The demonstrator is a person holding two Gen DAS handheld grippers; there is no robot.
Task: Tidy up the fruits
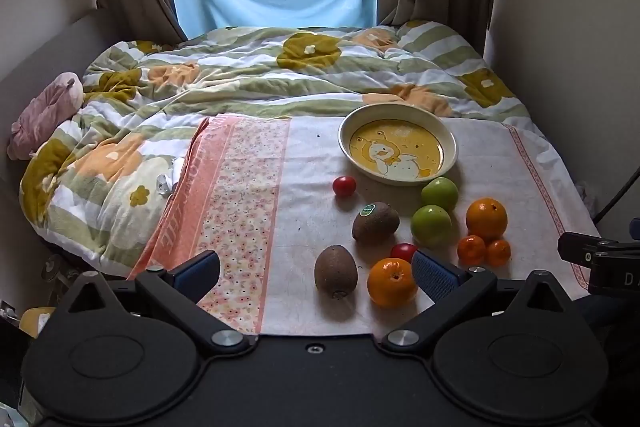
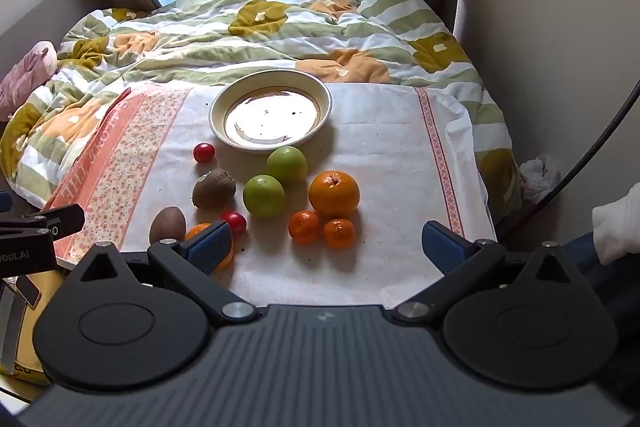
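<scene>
Bowl point(image 1: 448, 131) sits on the cloth point(image 1: 312, 163) holding no fruit; kiwis point(image 1: 376, 221), green apples point(image 1: 431, 225), oranges point(image 1: 486, 219), tangerines point(image 2: 304, 225) and cherry tomatoes point(image 1: 344, 185) lie just before it. Left gripper point(image 1: 316, 273) and right gripper point(image 2: 326, 245) both spread wide, holding nothing.

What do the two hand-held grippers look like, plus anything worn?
Both match: the left hand-held gripper and right hand-held gripper have matte black bodies with two round discs, silver pivot bolts, angled black linkage arms and blue ribbed pads. The right one's deck is ridged grey. White lettering marks each gripper's side as seen from the other camera. A white glove or sleeve shows at right, beside a black cable.
</scene>
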